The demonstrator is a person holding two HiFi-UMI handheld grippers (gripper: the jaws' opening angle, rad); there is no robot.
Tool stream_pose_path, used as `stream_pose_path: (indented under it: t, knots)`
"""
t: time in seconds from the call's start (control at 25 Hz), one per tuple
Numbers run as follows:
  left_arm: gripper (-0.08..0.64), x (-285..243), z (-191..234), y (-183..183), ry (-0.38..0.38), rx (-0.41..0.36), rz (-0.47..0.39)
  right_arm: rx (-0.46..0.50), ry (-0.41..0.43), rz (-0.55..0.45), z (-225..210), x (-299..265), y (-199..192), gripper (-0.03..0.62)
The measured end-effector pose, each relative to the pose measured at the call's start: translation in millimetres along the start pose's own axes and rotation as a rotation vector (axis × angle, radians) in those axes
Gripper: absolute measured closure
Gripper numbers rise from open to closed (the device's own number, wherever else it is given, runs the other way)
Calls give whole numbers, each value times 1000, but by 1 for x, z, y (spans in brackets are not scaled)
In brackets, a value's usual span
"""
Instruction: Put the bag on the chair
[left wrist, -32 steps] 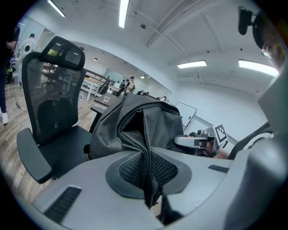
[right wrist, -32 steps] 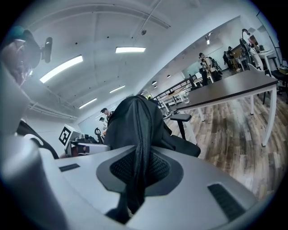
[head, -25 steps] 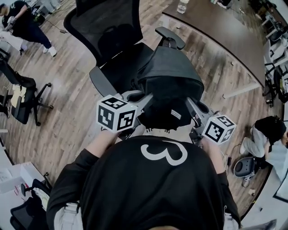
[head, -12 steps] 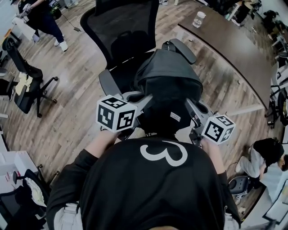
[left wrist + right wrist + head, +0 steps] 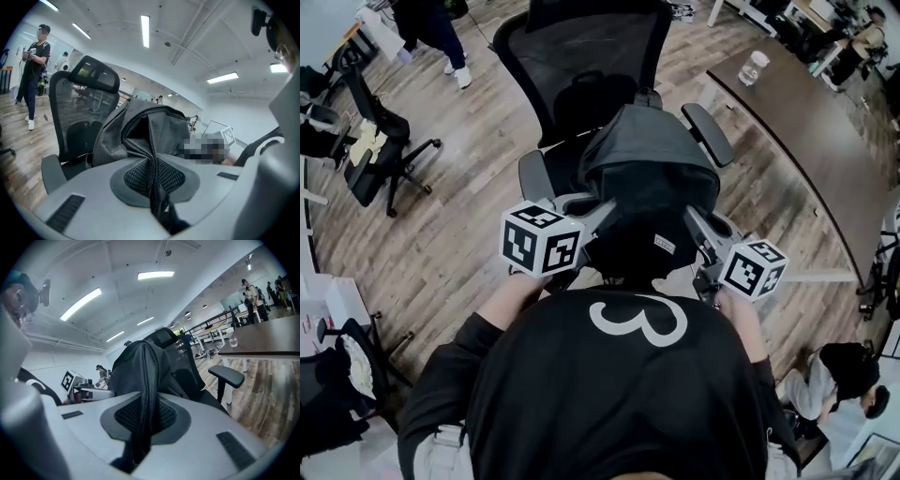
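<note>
Bag is hanging over the seat of the black mesh chair.
The left gripper is clamping a fold of the bag's fabric between nearly closed jaws. The right gripper is pinching another fold of it the same way. The bag is sitting between the armrests, in front of the backrest. Contact with the seat cannot be confirmed.

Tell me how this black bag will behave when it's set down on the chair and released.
Probably floppy: the bag bunches into thin folds where the left claw and right claw pinch it. Likely to slump on the chair rather than stand, since its top sags open. Its woven cloth seems unlikely to slip.
</note>
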State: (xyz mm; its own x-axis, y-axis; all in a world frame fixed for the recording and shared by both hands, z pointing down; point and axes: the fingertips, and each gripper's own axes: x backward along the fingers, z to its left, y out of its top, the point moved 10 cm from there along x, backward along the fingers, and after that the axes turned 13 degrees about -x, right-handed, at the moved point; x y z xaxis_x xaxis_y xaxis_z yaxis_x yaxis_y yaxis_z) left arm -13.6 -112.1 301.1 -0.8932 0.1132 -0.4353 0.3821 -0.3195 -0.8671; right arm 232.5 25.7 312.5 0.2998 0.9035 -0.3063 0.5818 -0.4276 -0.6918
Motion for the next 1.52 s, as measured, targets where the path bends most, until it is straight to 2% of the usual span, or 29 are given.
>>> stream_pose_path:
  t: [0.6,1.08,1.52]
  knots:
    - [522,-66,52,36,178,130,10,13,131,159,-75,-89,90,540]
    - [522,-99,96,49,282,194,27,23,199,253,-111,-156,129,540]
    - [522,-129,123,41,343,239,35,32,236,321,-145,-200,140,540]
